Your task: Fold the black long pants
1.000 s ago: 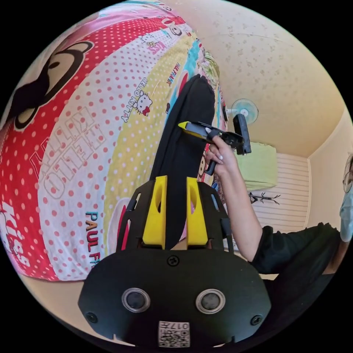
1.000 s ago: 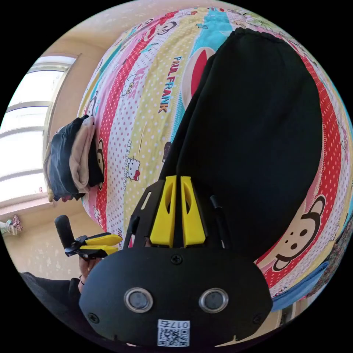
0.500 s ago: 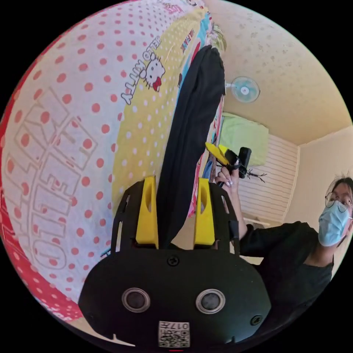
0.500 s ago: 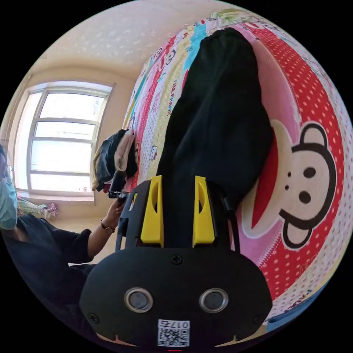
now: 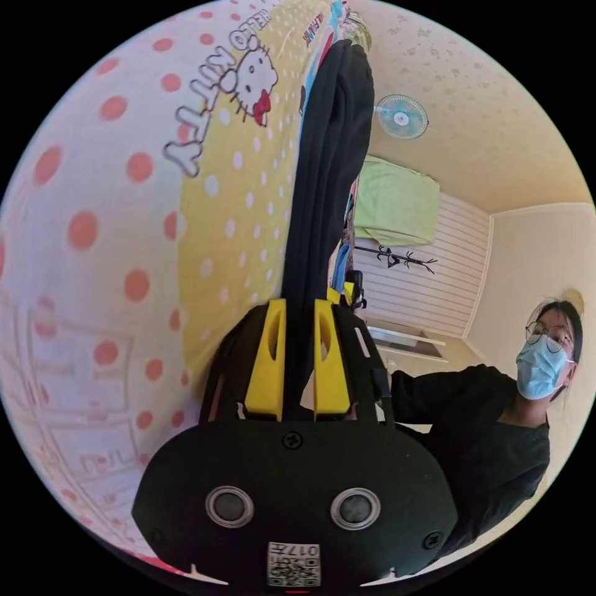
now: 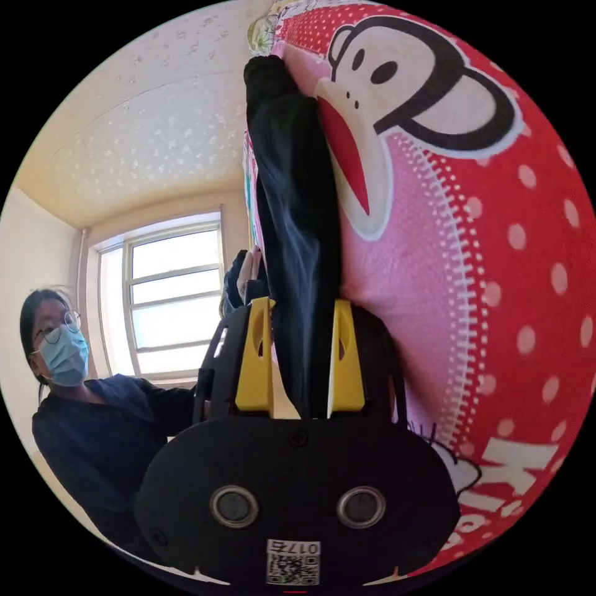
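Observation:
The black long pants (image 5: 329,155) lie folded in a long strip on a cartoon-print bed sheet (image 5: 124,217). Seen edge-on in the left gripper view, they run away from the camera. My left gripper (image 5: 299,305) sits at their near end, its yellow jaws close together and pressing on the black cloth. In the right gripper view the pants (image 6: 292,186) stretch away along the red and pink sheet (image 6: 472,261). My right gripper (image 6: 301,303) stands open, jaws wide apart on either side of the pants' near edge.
A person in a dark top and face mask (image 5: 496,422) stands by the bed (image 6: 93,422). A wall fan (image 5: 401,116) and a green cloth (image 5: 397,211) are behind. A window (image 6: 167,292) lights the far side.
Both cameras have dropped low to the sheet beside the pants. The left jaws, wide apart half a second ago, have closed on the cloth. The right jaws stay apart.

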Tool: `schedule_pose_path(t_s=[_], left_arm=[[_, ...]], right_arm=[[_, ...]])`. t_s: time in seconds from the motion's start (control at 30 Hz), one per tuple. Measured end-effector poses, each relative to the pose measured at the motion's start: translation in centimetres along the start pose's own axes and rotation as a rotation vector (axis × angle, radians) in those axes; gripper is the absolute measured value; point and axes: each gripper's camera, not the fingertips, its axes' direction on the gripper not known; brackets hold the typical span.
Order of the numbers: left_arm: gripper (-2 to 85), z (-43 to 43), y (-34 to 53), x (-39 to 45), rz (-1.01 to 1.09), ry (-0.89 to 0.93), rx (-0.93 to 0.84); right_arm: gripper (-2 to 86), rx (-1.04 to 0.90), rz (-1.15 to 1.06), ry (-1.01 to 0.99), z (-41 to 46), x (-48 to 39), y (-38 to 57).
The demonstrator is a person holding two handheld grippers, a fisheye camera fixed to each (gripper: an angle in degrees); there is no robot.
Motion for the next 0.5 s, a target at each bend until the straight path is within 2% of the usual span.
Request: schedule_pose_path(t_s=[0.1,0.17,0.3,0.37,0.5], left_arm=[[7.7,1.6,-1.9,-0.4,0.005,0.08,-0.096],[6.5,2.4,-1.8,-0.5,-0.008,0.171,-0.142],[5.0,1.7,1.5,3.6,0.177,0.33,-0.127],[5.0,0.7,5.4,9.0,0.333,0.406,-0.107],[4.9,-1.3,12.1,20.1,0.574,0.348,-0.063]], right_arm=[[9.4,-0.16,-0.014,0.012,3.0,-0.6,-3.0],[3.5,-0.283,-0.024,0.053,4.4,-1.6,-2.6],[0.2,-0.241,-0.153,0.003,2.0,-7.7,2.0],[-0.3,-0.224,-0.284,-0.023,-0.3,-13.5,6.3],[-0.5,-0.212,-0.477,-0.102,-4.0,-22.8,12.7]])
